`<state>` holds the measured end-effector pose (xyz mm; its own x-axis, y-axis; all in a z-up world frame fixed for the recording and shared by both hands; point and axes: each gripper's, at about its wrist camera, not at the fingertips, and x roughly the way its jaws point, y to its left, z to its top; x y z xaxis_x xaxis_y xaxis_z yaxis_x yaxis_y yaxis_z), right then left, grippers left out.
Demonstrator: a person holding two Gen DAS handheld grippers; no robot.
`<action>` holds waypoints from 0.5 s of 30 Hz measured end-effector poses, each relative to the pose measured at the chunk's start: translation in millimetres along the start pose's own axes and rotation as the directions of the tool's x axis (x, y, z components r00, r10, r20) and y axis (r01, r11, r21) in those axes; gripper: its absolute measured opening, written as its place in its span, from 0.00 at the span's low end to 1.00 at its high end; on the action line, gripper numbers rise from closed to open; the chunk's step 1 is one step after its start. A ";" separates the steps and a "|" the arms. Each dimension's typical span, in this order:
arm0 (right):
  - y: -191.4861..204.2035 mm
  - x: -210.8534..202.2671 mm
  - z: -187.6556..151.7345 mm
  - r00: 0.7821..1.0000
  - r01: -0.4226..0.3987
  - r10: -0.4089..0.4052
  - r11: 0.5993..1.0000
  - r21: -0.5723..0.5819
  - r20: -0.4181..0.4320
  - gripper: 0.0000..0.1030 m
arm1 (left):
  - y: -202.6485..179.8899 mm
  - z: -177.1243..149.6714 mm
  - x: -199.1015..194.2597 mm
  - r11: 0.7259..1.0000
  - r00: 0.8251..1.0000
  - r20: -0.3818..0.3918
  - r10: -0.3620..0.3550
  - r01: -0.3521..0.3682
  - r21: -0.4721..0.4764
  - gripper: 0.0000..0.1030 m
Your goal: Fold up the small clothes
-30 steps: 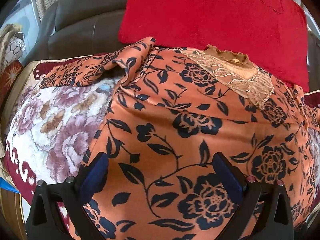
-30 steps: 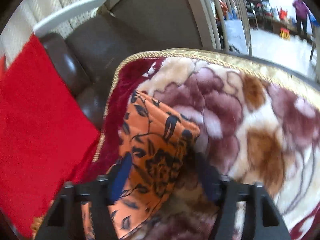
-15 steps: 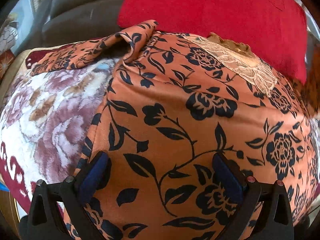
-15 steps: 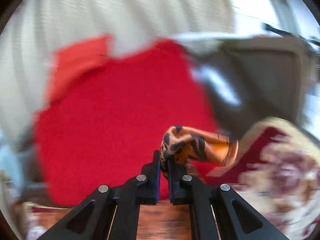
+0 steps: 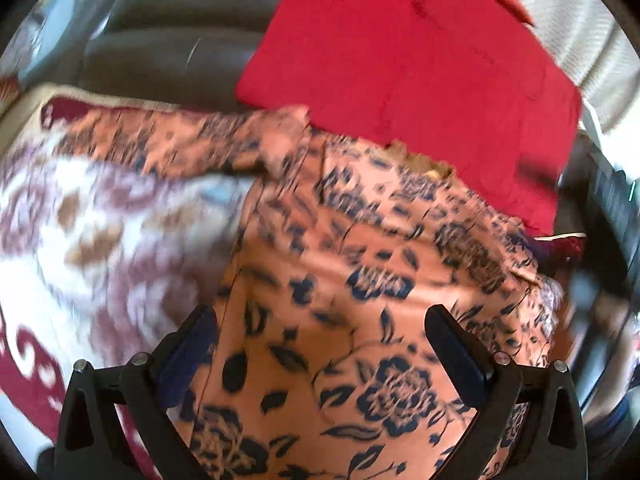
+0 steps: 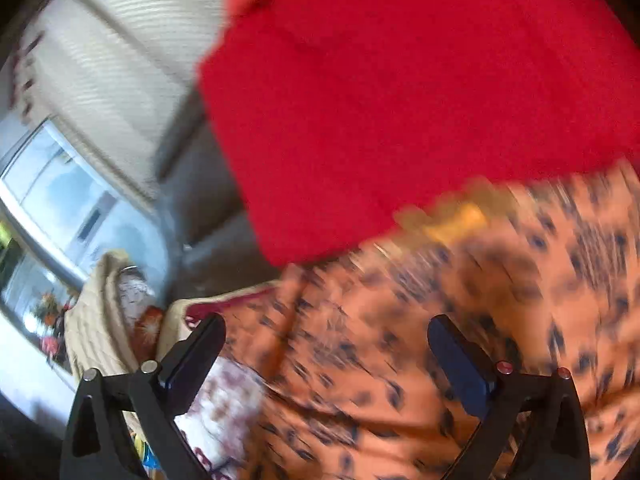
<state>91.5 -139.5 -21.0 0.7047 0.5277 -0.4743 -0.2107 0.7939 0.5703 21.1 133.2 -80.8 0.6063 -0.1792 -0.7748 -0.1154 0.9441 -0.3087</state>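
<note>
Ahead of both wide-open, empty grippers, left and right, lies the orange garment, a red cushion behind it on the floral blanket.

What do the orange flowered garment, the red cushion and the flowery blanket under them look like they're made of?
Orange garment: thin woven fabric, likely satin-like; it has a soft sheen and creases sharply. Red cushion: matte, slightly napped cloth, no shine. Blanket: looks plush fleece, though blur hides the pile. Both the left gripper and right gripper are open.
</note>
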 end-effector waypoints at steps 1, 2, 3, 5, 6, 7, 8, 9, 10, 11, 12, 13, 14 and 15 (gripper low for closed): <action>-11.3 -4.4 -6.8 1.000 0.010 -0.010 1.000 0.018 0.000 0.99 | -3.5 6.7 1.4 1.000 1.000 0.005 -0.009 0.009 0.004 1.00; -22.2 -10.3 -16.4 1.000 0.023 -0.023 0.999 0.038 0.002 0.99 | -8.0 14.2 3.5 1.000 1.000 0.007 -0.020 0.020 0.005 1.00; -38.4 -20.0 -23.3 0.999 0.038 -0.038 0.998 0.052 0.005 0.99 | -14.3 24.0 8.6 0.999 0.999 0.006 -0.038 0.038 0.004 1.00; -58.3 -36.4 -30.0 0.999 0.048 -0.050 0.995 0.083 0.022 0.99 | -27.4 46.0 28.2 0.999 0.999 0.000 -0.033 0.033 -0.006 1.00; -60.9 -45.9 -29.5 0.998 0.050 -0.053 0.994 0.095 0.030 0.99 | -30.7 50.3 32.6 1.000 1.000 -0.001 -0.020 0.020 -0.004 1.00; -71.7 -51.3 -29.3 0.998 0.053 -0.057 0.992 0.113 0.039 0.99 | -38.9 63.1 48.3 1.000 1.000 -0.008 -0.001 0.001 0.011 1.00; -82.5 -61.3 -31.1 0.997 0.047 -0.054 0.990 0.132 0.050 0.99 | -40.9 68.4 57.0 1.000 1.000 -0.006 0.009 -0.009 0.014 0.98; -92.7 -70.9 -33.1 0.997 0.043 -0.052 0.989 0.143 0.060 0.99 | -44.3 77.8 74.2 0.999 0.999 -0.002 0.044 -0.044 0.017 0.97; -99.8 -80.6 -34.8 0.996 0.048 -0.059 0.988 0.147 0.069 0.99 | -43.5 82.3 88.8 0.995 0.996 -0.016 0.092 -0.092 0.025 0.91; -105.7 -87.9 -34.5 0.995 0.050 -0.062 0.987 0.153 0.078 0.99 | -39.6 82.7 106.4 0.989 0.987 -0.064 0.145 -0.144 0.025 0.67; -115.8 -98.7 -34.2 0.994 0.044 -0.060 0.985 0.167 0.093 0.99 | -34.1 81.3 128.3 0.984 0.974 -0.142 0.176 -0.176 0.016 0.48; -123.2 -108.3 -35.6 0.993 0.042 -0.060 0.983 0.177 0.101 0.99 | -28.0 78.0 144.9 0.983 0.958 -0.223 0.182 -0.186 0.001 0.14; -130.4 -116.1 -34.6 0.991 0.042 -0.064 0.981 0.192 0.114 0.99 | -22.0 75.4 153.7 0.984 0.955 -0.248 0.162 -0.176 -0.033 0.14; -137.9 -124.0 -32.9 0.989 0.043 -0.070 0.978 0.206 0.126 0.99 | -21.5 75.9 150.5 0.985 0.963 -0.218 0.156 -0.169 -0.042 0.12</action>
<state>10.9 -304.5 -62.9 0.7977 0.4281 -0.4247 -0.0358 0.7367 0.6753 174.6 106.9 -148.9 0.3943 -0.0857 -0.9150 -0.2493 0.9483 -0.1963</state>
